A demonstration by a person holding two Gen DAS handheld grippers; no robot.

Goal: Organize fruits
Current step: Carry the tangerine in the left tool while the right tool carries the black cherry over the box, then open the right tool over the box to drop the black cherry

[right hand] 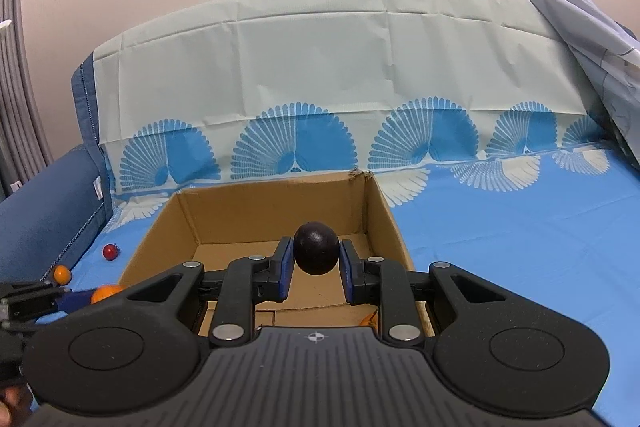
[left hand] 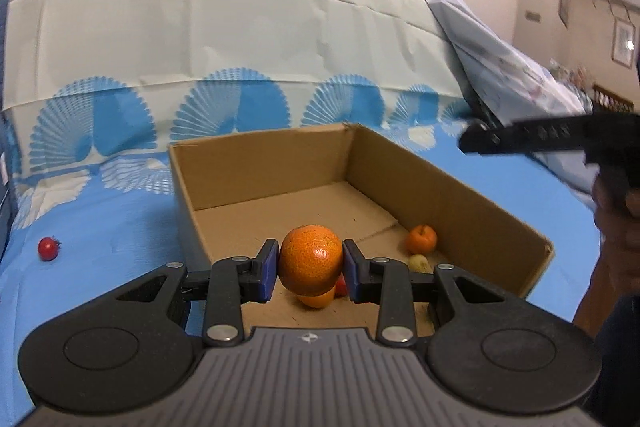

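Mid-task: left gripper [left hand: 311, 269] clamped on orange [left hand: 311, 259] and right gripper [right hand: 315, 269] on dark fruit [right hand: 316, 247], both frame-centre over box [left hand: 460, 203] already holding several fruits at lower right; tomato [left hand: 49, 248] left on cloth [left hand: 100, 219], frame left.

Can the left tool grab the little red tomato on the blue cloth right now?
Probably not yet. The left tool is already shut on an orange over the cardboard box. The tomato lies out in the open with nothing around it, but the orange must be dropped first.
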